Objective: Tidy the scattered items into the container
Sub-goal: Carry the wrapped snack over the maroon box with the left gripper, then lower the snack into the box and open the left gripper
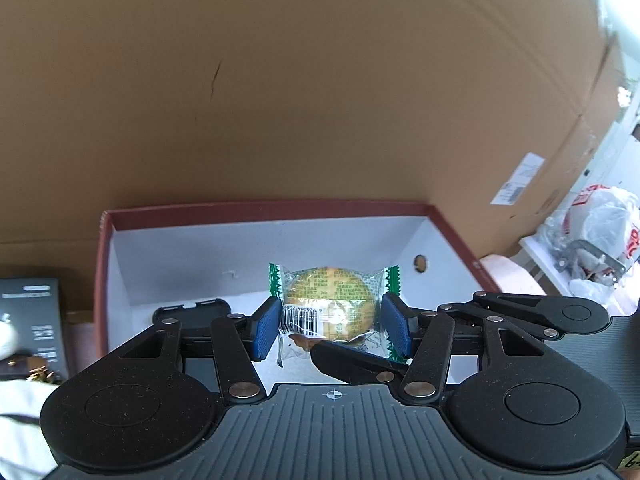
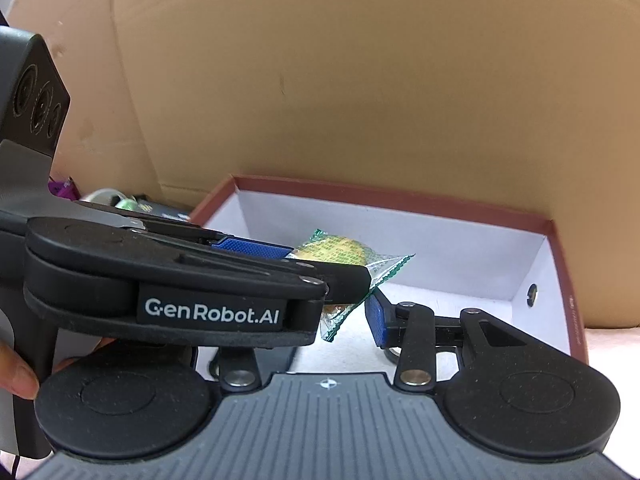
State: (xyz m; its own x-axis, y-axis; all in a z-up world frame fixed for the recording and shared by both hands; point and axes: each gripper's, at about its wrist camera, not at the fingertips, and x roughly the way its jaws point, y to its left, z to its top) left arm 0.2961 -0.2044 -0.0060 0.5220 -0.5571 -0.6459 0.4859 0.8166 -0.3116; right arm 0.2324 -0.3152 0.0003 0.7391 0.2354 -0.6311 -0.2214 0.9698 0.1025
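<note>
A round yellow pastry in a clear wrapper with green ends [image 1: 330, 304] sits between the blue pads [image 1: 266, 328] of my left gripper [image 1: 332, 330], held over the open dark-red box with a white inside [image 1: 104, 264]. A black phone case [image 1: 192, 310] lies in the box. My right gripper [image 2: 304, 320] is just below and beside the left one, open, with one blue pad [image 2: 376, 322] showing; its other finger is hidden behind the left gripper. The pastry [image 2: 332, 250] and the box [image 2: 558, 280] also show in the right wrist view.
A large cardboard box [image 1: 320, 80] stands right behind the red box. A black packet [image 1: 36, 320] lies left of the red box. A white plastic bag [image 1: 600, 224] sits at the far right on a white shelf.
</note>
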